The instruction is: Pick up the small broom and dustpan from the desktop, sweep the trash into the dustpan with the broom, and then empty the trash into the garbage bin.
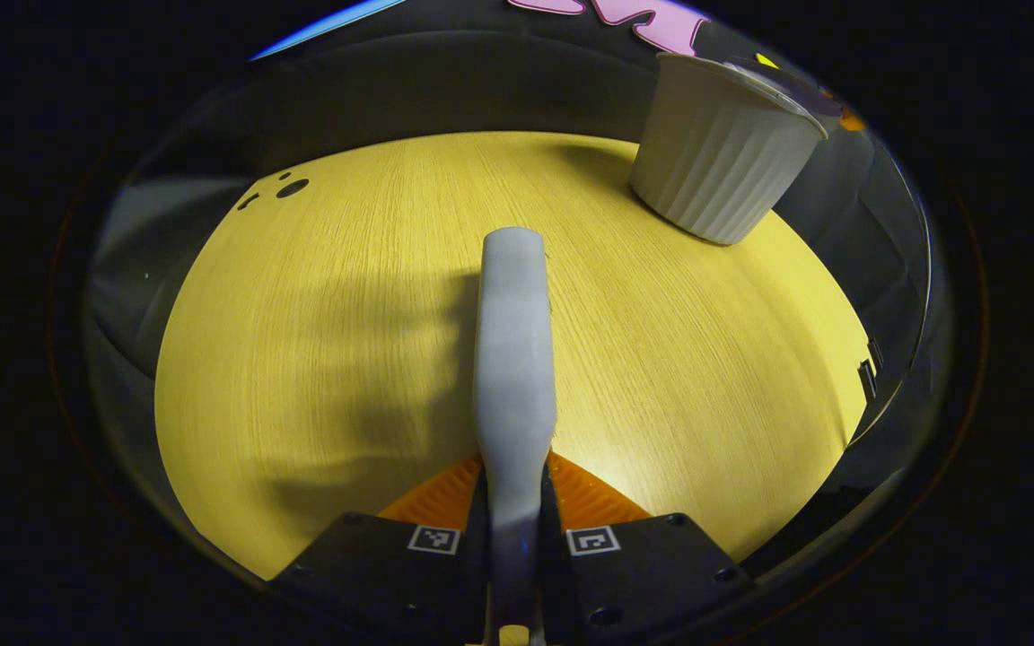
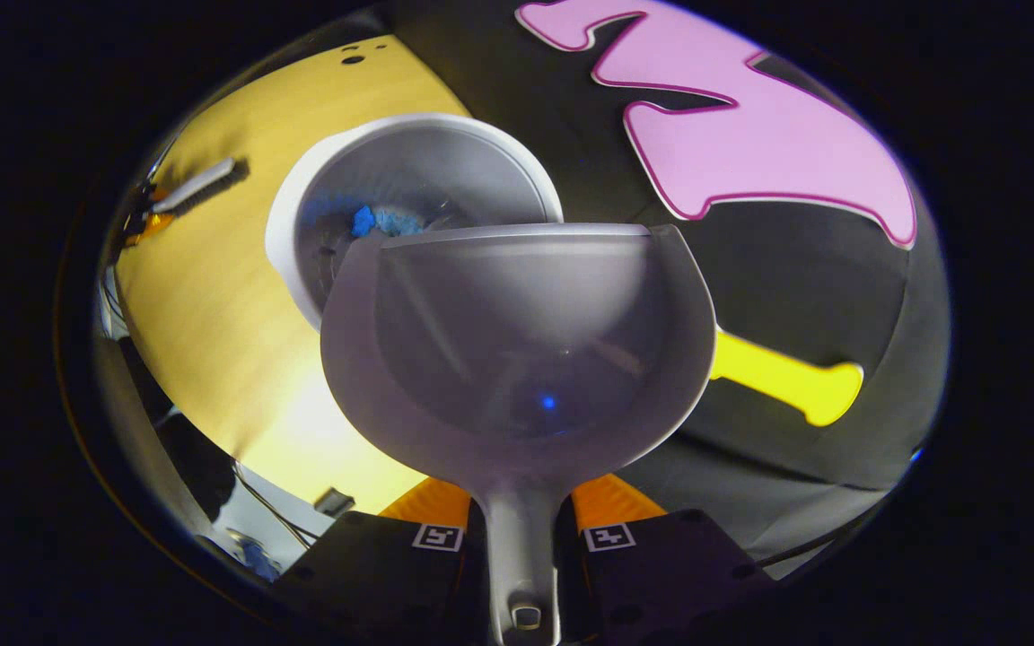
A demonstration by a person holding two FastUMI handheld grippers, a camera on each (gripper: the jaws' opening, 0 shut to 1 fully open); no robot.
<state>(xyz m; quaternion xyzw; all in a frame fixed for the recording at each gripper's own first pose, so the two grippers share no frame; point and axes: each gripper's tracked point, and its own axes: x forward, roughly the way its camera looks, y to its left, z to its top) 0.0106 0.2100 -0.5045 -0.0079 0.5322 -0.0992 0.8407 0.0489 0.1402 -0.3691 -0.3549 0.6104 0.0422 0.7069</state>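
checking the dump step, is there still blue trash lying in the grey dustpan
No, the grey plastic dustpan looks bare inside, while blue scraps lie in the white round garbage bin just beyond its lip.

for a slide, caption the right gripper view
Right tongs hold the dustpan over the garbage bin, blue trash inside.

Matt wood-grain desktop [image 1: 346, 341], ribbed plastic garbage bin [image 1: 719, 161], smooth plastic dustpan [image 2: 517, 350]

desktop [image 1: 346, 314]: yellow wood grain | dark holes [image 1: 291, 188]: far edge
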